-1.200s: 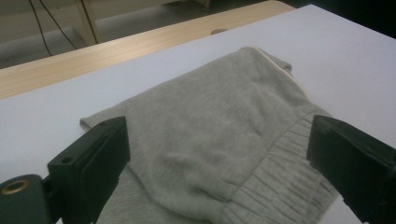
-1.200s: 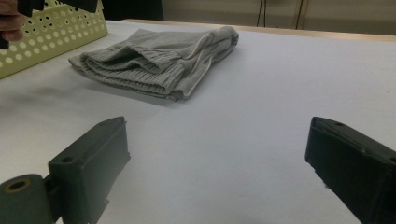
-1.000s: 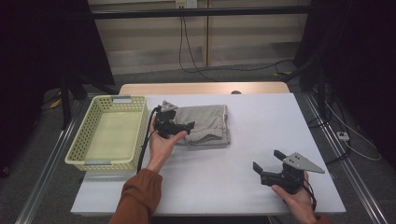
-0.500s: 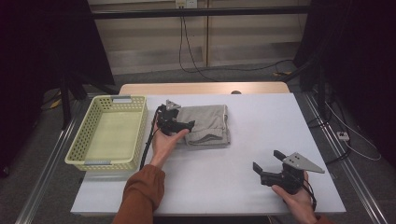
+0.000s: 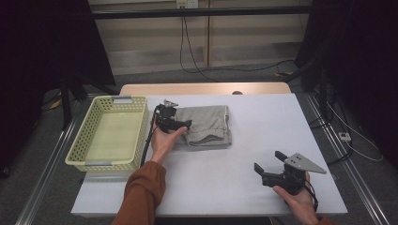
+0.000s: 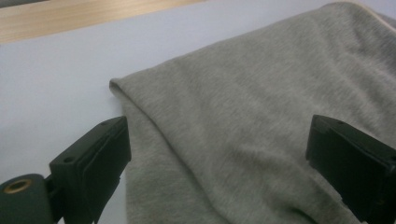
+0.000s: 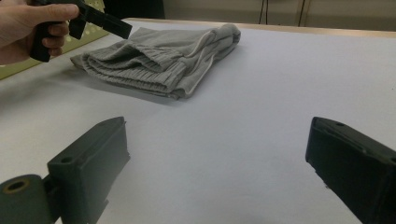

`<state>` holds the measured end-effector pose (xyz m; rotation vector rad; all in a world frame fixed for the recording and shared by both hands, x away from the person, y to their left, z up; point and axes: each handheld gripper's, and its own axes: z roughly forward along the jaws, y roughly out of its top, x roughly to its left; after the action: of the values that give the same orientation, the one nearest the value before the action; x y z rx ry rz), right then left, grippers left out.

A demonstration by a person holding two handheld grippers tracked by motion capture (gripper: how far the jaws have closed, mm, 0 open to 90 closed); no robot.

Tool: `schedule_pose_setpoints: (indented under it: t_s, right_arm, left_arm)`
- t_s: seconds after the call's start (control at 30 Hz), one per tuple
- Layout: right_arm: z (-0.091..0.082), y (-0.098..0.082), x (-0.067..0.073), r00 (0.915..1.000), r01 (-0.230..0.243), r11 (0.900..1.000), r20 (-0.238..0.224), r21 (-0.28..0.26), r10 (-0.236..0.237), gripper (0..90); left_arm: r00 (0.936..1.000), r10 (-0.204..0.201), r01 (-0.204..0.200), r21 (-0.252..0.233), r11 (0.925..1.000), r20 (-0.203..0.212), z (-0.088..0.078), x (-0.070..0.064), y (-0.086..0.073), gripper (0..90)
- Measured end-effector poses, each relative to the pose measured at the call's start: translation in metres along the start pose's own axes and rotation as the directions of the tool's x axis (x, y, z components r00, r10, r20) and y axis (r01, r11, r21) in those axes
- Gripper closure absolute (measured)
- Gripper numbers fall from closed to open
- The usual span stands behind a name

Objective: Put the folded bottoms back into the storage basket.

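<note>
High view, left claw: left claw [image 5: 180, 123] hangs at the near-left edge of the folded grey sweatpants [image 5: 206, 124], jaws spread wide, nothing held.
Left gripper view, garment: grey cloth [image 6: 261, 130] lies between and ahead of the spread jaws, its folded corner just ahead of the left jaw.
Step in hand: likely the first grab; lower the claw so one jaw slides under all layers, then close, or the fold may open.
Right claw: right claw [image 5: 274, 167] rests apart on the bench [image 5: 225, 187], jaws spread, empty; garment well ahead of it.
Basket: yellow-green mesh basket [image 5: 84, 154] just beside the left claw, away from the garment; nothing inside it.
</note>
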<state>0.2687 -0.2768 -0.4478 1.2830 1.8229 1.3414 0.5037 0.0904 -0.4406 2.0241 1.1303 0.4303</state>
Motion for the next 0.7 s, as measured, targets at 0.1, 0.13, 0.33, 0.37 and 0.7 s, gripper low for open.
schedule_pose_setpoints:
  t_s: [0.1,0.13,0.33,0.37,0.7]
  right_arm:
    - [0.000,0.000,0.000,1.0000,0.002,1.000,-0.001,0.000,-0.002,5.5]
    - [0.000,0.000,0.000,1.0000,0.001,1.000,-0.001,0.001,-0.001,5.5]
    - [0.001,0.000,0.000,1.0000,0.001,1.000,-0.005,0.004,-0.001,5.5]
    - [0.001,-0.001,0.000,1.0000,0.000,1.000,-0.006,0.005,0.000,5.5]
    - [0.002,-0.001,0.001,0.9999,0.002,1.000,-0.011,0.009,-0.002,5.5]
  left_arm:
    - [1.0000,-0.008,0.008,-0.003,1.0000,0.003,0.003,-0.001,0.000,6.7]
    - [1.0000,-0.001,0.001,0.000,1.0000,0.001,0.005,-0.001,0.001,6.8]
    - [0.9999,-0.002,0.003,0.037,0.9993,-0.017,0.014,0.001,-0.001,6.6]
    - [0.9997,-0.008,0.009,0.044,0.9990,-0.024,0.015,0.001,-0.002,6.3]
    - [0.9965,-0.048,0.055,0.104,0.9931,-0.068,0.024,0.009,-0.009,2.1]
